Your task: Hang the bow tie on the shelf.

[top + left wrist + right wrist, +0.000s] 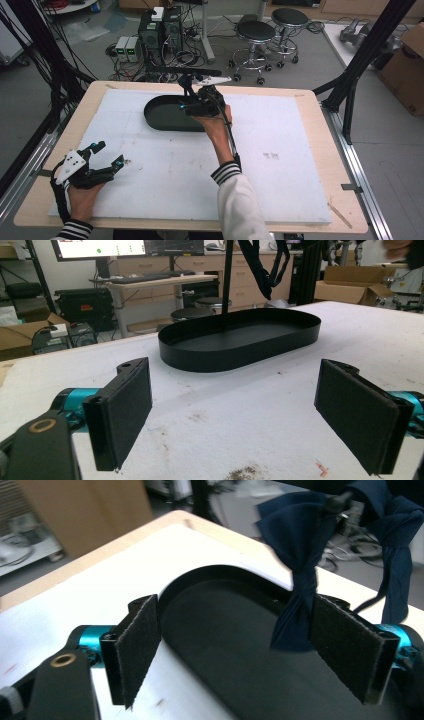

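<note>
A black oval tray lies on the white mat that covers the wooden surface, toward the far edge and a little left of the middle. The right tongs are held over the tray's right end, the hand reaching in from the near side with a striped cuff at the wrist. In the right gripper view the right tongs stand wide apart above the tray, with the tray's curved end lying between the two padded faces. A strip of dark blue cloth hangs down over the tray just inside the right-hand pad; it appears to touch that pad, but whether it truly does cannot be told, and nothing is clamped. The cloth's upper end is tied to something dark above, blurred in this view. The left tongs rest well apart from the tray, near the surface's near-left corner, held in the left hand. In the left gripper view the left tongs are spread wide with nothing between them, low over the mat, and the tray lies straight ahead of them, with dark cloth dangling above its far rim. Beyond the tray, off the surface, stand two round stools and some computer boxes on the floor.
</note>
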Motion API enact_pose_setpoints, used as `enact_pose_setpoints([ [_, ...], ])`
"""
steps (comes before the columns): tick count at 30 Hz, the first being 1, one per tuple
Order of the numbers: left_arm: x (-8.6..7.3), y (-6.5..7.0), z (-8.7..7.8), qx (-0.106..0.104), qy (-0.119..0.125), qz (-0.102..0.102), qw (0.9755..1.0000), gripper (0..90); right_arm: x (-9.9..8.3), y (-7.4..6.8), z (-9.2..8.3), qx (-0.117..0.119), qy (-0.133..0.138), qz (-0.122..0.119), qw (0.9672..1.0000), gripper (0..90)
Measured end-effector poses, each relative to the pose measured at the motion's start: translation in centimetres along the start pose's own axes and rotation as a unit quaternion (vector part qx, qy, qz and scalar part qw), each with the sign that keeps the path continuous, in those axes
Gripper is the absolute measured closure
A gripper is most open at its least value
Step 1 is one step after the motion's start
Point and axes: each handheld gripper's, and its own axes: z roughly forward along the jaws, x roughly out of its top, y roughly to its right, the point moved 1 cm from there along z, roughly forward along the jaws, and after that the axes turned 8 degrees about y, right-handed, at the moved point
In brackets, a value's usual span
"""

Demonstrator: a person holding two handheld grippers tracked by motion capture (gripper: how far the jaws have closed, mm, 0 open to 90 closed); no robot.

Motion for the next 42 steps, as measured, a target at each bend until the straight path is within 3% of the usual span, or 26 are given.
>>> enact_pose_setpoints([
  [1, 0.0, 0.0, 0.0, 0.0, 0.0, 0.0, 1.0, 15.8, -0.1, -0.4, -1.5, 0.017, 0.008, -0.004, 0.9998, 17.5],
  [3, 0.0, 0.0, 0.0, -0.001, 0.0, -0.001, 1.0, 15.8, -0.2, -0.7, -2.5, 0.023, 0.015, -0.013, 0.9996, 17.1],
  [4, 0.0, 0.0, 0.0, -0.001, -0.001, -0.001, 1.0, 15.8, -0.5, -1.2, -4.6, 0.024, 0.027, -0.026, 0.999, 15.6],
  [5, 0.0, 0.0, 0.0, 0.0, -0.001, -0.002, 1.0, 15.8, -0.6, -1.4, -5.7, 0.025, 0.037, -0.033, 0.9985, 13.7],
  [6, 0.0, 0.0, 0.0, 0.0, -0.001, -0.002, 1.0, 15.8, -0.6, -1.4, -5.7, 0.025, 0.037, -0.033, 0.9985, 13.7],
  [9, 0.0, 0.0, 0.0, 0.0, -0.001, -0.002, 1.0, 15.7, -1.3, -1.8, -8.8, 0.02, 0.06, -0.044, 0.997, 13.1],
  [10, 0.0, 0.0, 0.0, -0.001, -0.001, -0.002, 1.0, 15.7, -2.0, -1.9, -10.9, 0.017, 0.077, -0.048, 0.9957, 12.2],
  [11, 0.0, 0.0, 0.0, -0.001, -0.001, -0.002, 1.0, 15.7, -2.0, -1.9, -10.9, 0.017, 0.077, -0.048, 0.9957, 12.2],
  [13, 0.0, 0.0, 0.0, -0.002, -0.001, -0.001, 1.0, 15.8, -2.8, -1.9, -12.9, 0.012, 0.093, -0.051, 0.9943, 12.2],
  [14, 0.0, 0.0, 0.0, -0.002, 0.0, -0.001, 1.0, 15.8, -3.4, -1.9, -13.9, 0.007, 0.097, -0.054, 0.9937, 12.2],
  [15, 0.0, 0.0, 0.0, -0.002, -0.001, 0.0, 1.0, 15.8, -4.6, -1.8, -16.0, -0.009, 0.108, -0.062, 0.9921, 11.9],
  [19, 0.0, 0.0, 0.0, -0.002, -0.001, 0.001, 1.0, 15.8, -7.0, -1.2, -18.8, -0.022, 0.117, -0.053, 0.9915, 11.8],
  [21, 0.0, 0.0, 0.0, -0.002, -0.001, -0.001, 1.0, 15.7, -8.8, -0.7, -20.4, -0.022, 0.127, -0.046, 0.9906, 11.7],
  [22, 0.0, 0.0, 0.0, -0.002, 0.0, 0.0, 1.0, 15.7, -10.7, -0.2, -21.7, -0.032, 0.135, -0.051, 0.989, 11.6],
  [24, 0.0, 0.0, 0.0, -0.002, 0.0, -0.001, 1.0, 15.7, -11.6, 0.1, -22.3, -0.039, 0.139, -0.051, 0.9881, 11.5],
  [27, 0.0, 0.0, 0.0, -0.001, -0.001, 0.0, 1.0, 15.8, -14.4, 1.1, -23.7, -0.062, 0.168, -0.03, 0.9834, 11.2],
  [31, 0.0, 0.0, 0.0, -0.002, -0.002, 0.002, 1.0, 15.8, -17.1, 2.1, -24.5, -0.088, 0.168, -0.014, 0.9817, 11.1],
  [34, 0.0, 0.1, 0.0, -0.004, -0.002, 0.003, 1.0, 15.8, -18.3, 2.4, -24.6, -0.101, 0.175, -0.026, 0.9789, 11.1],
  [38, 0.0, 0.1, 0.0, -0.003, -0.002, 0.006, 1.0, 15.8, -19.7, 2.8, -24.0, -0.123, 0.187, -0.055, 0.973, 11.1],
  [39, 0.0, 0.1, 0.0, -0.003, -0.002, 0.008, 1.0, 15.8, -19.7, 2.8, -24.0, -0.123, 0.187, -0.055, 0.973, 11.1],
  [40, 0.0, 0.1, 0.0, -0.004, -0.002, 0.008, 1.0, 15.8, -20.1, 2.9, -23.9, -0.139, 0.204, -0.058, 0.9673, 11.1],
  [41, 0.0, 0.2, 0.0, -0.003, -0.002, 0.008, 1.0, 15.8, -20.1, 2.9, -23.9, -0.139, 0.204, -0.058, 0.9673, 11.1],
  [42, 0.0, 0.2, 0.0, -0.003, -0.002, 0.008, 1.0, 15.8, -20.3, 3.1, -23.8, -0.144, 0.213, -0.06, 0.9646, 11.1],
])
